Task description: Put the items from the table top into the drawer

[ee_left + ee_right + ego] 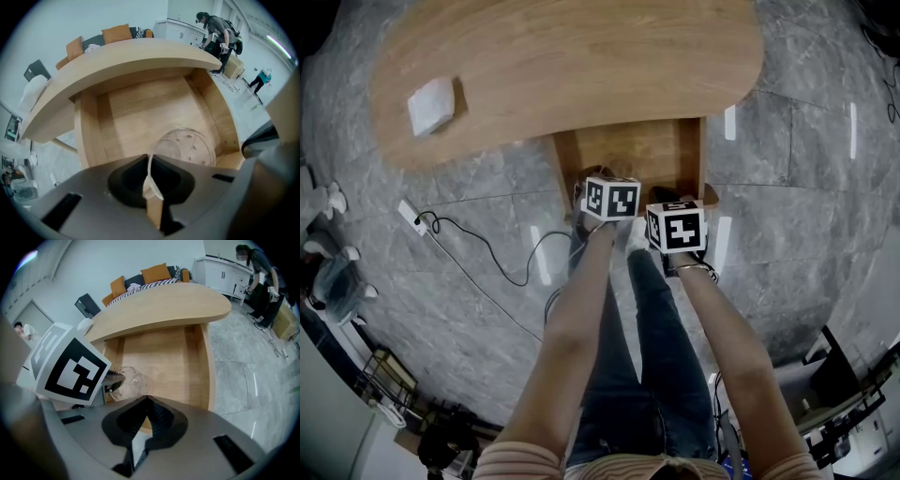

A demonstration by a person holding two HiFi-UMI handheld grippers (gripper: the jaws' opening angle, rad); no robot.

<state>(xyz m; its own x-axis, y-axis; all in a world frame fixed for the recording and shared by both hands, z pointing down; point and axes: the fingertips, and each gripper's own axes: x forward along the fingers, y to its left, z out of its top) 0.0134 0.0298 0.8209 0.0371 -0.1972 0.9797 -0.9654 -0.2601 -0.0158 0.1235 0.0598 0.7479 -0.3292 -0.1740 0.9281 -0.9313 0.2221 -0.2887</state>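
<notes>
A clear drinking glass (187,145) hangs low inside the open wooden drawer (140,112), near its front left corner. My left gripper (149,157) is shut on the glass's rim, with the thin glass edge showing between the jaws. The right gripper view shows the same glass (129,383) tilted in the left gripper (112,379); I cannot tell if it touches the drawer floor (159,352). My right gripper (147,398) is beside it over the drawer's front, shut and holding nothing. In the head view both marker cubes hide the jaws above the drawer (647,155). A white folded cloth (431,105) lies on the table top (581,66).
The drawer sticks out from under the curved table edge over grey tiled floor. A power strip with a black cable (412,217) lies on the floor to the left. A sofa with orange cushions (150,275) stands beyond the table, and a person (220,37) is at the far cabinets.
</notes>
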